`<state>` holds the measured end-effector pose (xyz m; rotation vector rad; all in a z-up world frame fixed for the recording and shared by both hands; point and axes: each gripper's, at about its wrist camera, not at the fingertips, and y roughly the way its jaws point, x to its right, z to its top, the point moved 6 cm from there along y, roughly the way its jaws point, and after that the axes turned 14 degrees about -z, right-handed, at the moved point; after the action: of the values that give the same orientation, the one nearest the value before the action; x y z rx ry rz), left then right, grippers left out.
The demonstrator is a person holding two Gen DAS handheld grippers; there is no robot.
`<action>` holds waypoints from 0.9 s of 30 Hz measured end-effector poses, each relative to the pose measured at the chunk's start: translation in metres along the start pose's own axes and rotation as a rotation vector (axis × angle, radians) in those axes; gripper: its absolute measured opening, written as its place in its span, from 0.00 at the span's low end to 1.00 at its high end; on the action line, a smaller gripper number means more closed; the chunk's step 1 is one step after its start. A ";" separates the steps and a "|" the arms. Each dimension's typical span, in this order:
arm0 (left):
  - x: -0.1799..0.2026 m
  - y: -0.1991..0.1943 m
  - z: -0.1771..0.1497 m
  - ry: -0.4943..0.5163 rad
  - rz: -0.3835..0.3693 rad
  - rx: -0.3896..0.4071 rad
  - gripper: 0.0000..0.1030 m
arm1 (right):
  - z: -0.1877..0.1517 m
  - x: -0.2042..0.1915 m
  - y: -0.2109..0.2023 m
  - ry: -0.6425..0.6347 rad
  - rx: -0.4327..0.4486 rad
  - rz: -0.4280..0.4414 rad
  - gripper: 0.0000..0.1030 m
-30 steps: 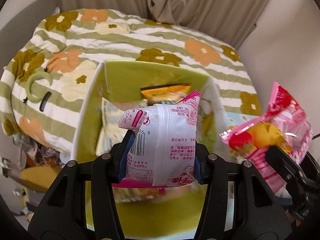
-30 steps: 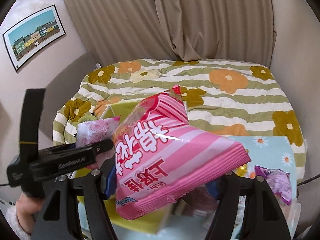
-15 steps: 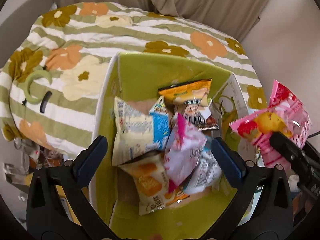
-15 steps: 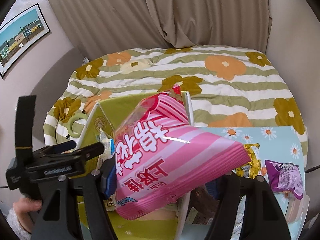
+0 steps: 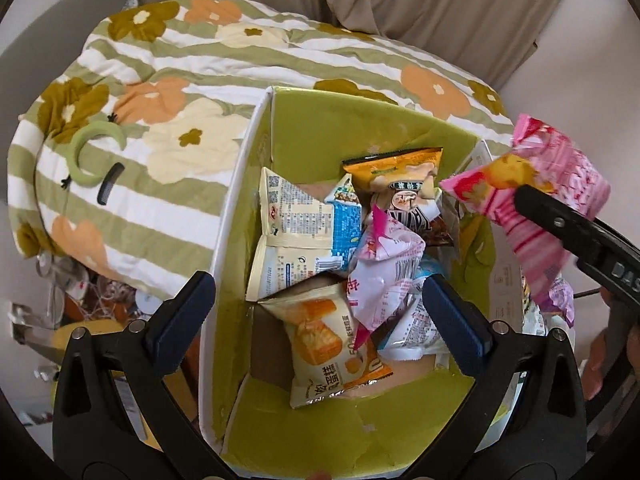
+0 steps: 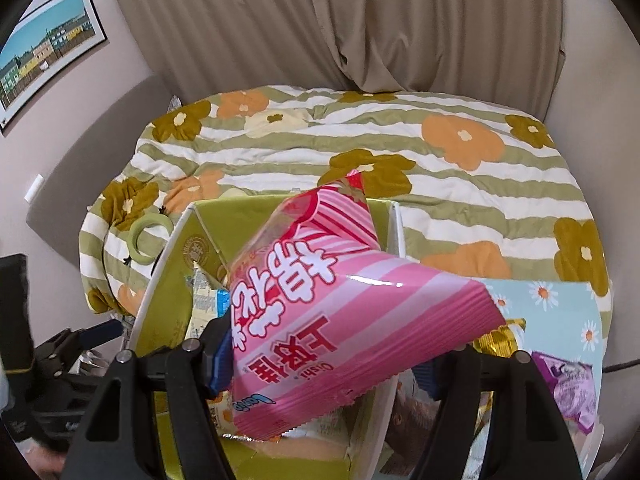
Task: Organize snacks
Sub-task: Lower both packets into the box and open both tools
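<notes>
**Box full of snacks, left gripper spread above it**

The left gripper (image 5: pixel 316 308) hangs over a green box (image 5: pixel 360 140) with its blue pads wide apart and nothing between them. Inside the box lie several packets in a loose heap: a pink-and-white packet (image 5: pixel 386 264) on top, an orange cake packet (image 5: pixel 328 340) nearer, a cream-and-blue packet (image 5: pixel 296 232) to the left, an orange bag (image 5: pixel 400 172) at the back. At the right edge, the right gripper (image 5: pixel 560 224) clamps a pink striped bag (image 5: pixel 532 192). A flowered quilt (image 5: pixel 168 120) lies behind.
</notes>
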<state>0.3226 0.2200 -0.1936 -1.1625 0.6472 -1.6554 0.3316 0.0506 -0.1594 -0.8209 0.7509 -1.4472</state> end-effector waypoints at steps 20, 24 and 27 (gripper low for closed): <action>0.008 -0.012 -0.007 0.013 0.022 0.009 0.99 | -0.016 0.007 -0.009 -0.003 0.033 -0.002 0.95; 0.017 -0.026 -0.007 0.037 0.024 0.030 0.99 | -0.016 0.008 -0.024 -0.001 0.048 0.008 0.95; 0.026 -0.037 -0.006 0.050 0.024 0.043 0.99 | -0.017 0.011 -0.040 0.007 0.065 0.008 0.95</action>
<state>0.3004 0.2101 -0.1554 -1.0815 0.6511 -1.6748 0.2961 0.0411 -0.1344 -0.7621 0.7078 -1.4602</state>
